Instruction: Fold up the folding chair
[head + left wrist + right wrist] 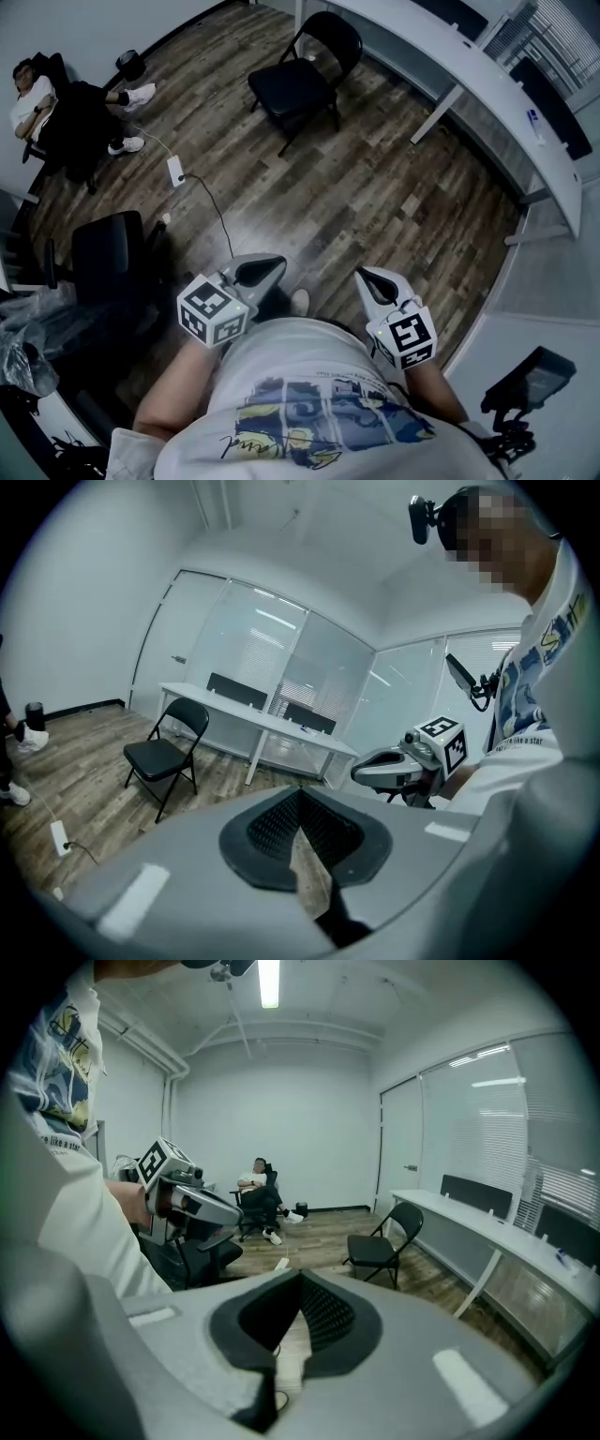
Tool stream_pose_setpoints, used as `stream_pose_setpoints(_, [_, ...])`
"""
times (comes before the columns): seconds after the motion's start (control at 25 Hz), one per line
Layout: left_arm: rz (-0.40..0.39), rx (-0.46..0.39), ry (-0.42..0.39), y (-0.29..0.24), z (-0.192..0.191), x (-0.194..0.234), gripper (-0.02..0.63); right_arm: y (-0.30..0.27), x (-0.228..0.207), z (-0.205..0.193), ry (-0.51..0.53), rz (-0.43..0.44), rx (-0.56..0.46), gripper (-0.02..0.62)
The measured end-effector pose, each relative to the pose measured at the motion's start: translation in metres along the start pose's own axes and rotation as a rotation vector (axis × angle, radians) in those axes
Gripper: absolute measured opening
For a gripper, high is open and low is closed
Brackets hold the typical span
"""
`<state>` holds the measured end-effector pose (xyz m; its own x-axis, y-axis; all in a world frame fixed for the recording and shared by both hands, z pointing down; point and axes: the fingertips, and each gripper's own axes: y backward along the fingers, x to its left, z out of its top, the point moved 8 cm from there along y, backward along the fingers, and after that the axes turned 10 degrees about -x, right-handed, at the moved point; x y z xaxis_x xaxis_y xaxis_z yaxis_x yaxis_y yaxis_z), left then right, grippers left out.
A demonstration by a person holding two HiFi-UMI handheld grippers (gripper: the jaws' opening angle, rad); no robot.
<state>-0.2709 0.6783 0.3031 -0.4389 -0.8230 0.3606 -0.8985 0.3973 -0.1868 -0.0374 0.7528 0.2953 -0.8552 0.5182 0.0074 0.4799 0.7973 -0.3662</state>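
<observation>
A black folding chair (305, 77) stands unfolded on the wood floor, far ahead of me, beside the long white desk (469, 66). The chair (169, 752) shows at the left in the left gripper view, and the same chair (382, 1241) sits right of centre in the right gripper view. My left gripper (267, 269) and right gripper (373, 278) are held close to my body, well short of the chair. Both are shut with nothing between the jaws. Each gripper sees the other: the right gripper (375, 769) and the left gripper (220, 1211).
A person (33, 94) sits on an office chair at the back left. A black office chair (108, 248) stands close on my left. A power strip and cable (176, 171) lie on the floor between me and the folding chair. A camera rig (525, 380) is at lower right.
</observation>
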Motion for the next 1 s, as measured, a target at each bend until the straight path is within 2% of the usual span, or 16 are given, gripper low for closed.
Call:
stream_pose_setpoints(0.28, [0.004, 0.001, 0.018, 0.003, 0.002, 0.02, 0.0, -0.019, -0.002, 0.004, -0.022, 0.023, 0.009, 0.003])
stream_pose_setpoints(0.64, [-0.04, -0.02, 0.004, 0.007, 0.024, 0.057, 0.0, -0.058, 0.001, 0.034, -0.016, -0.007, 0.007, 0.005])
stream_pose_setpoints(0.88, [-0.064, -0.022, 0.01, 0.031, 0.033, 0.11, 0.0, -0.109, 0.021, 0.063, 0.002, -0.005, 0.003, 0.011])
stream_pose_setpoints(1.0, [-0.073, -0.034, 0.004, 0.033, 0.036, 0.117, 0.0, -0.116, 0.025, 0.063, 0.003, -0.01, 0.012, 0.011])
